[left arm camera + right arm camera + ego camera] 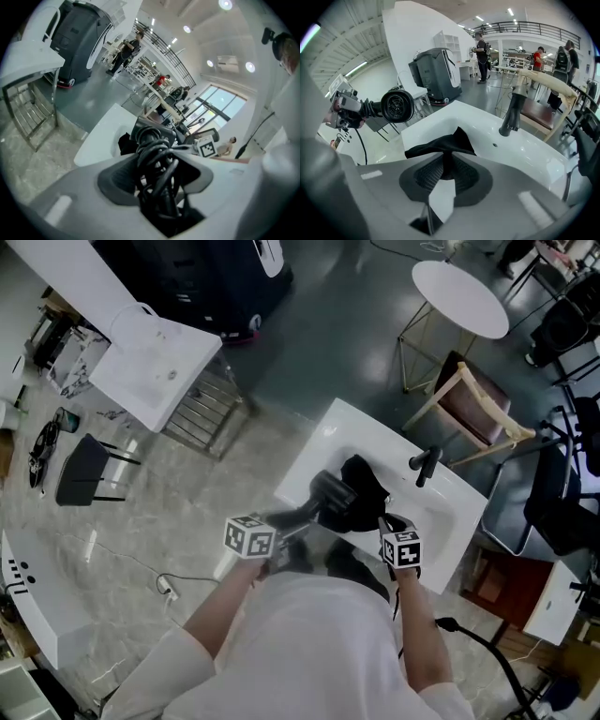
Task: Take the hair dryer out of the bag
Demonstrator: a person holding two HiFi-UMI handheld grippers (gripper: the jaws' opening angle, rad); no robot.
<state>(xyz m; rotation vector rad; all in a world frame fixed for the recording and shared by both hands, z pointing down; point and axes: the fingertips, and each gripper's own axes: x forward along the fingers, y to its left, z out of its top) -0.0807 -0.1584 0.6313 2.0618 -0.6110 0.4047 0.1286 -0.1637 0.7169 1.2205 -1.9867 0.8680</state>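
- The left gripper (157, 165) is clamped on the handle of the hair dryer (151, 137). A black cord (159, 180) wound round the handle fills the space between its jaws.
- The hair dryer's dark barrel sticks out just past this gripper's jaw tips, pointing away from the person.
- The right gripper (444, 161) is closed on a fold of the black bag (440, 144). The cloth is pinched between its jaw tips and spreads out limp just beyond them.
- In the right gripper view, the hair dryer is up and to the left of this gripper. Its round open end faces the camera and it is clear of the bag.
- In the head view the two grippers sit side by side in front of the person. The left gripper's marker cube is to the left of the right gripper's cube, with the hair dryer and bag ahead of them.
- The white counter (543, 154) with its sunken basin lies below and beyond the right gripper, and the bag hangs over it.
- A black faucet (512, 112) stands upright on the counter, ahead and to the right of the right gripper, well apart from the bag.
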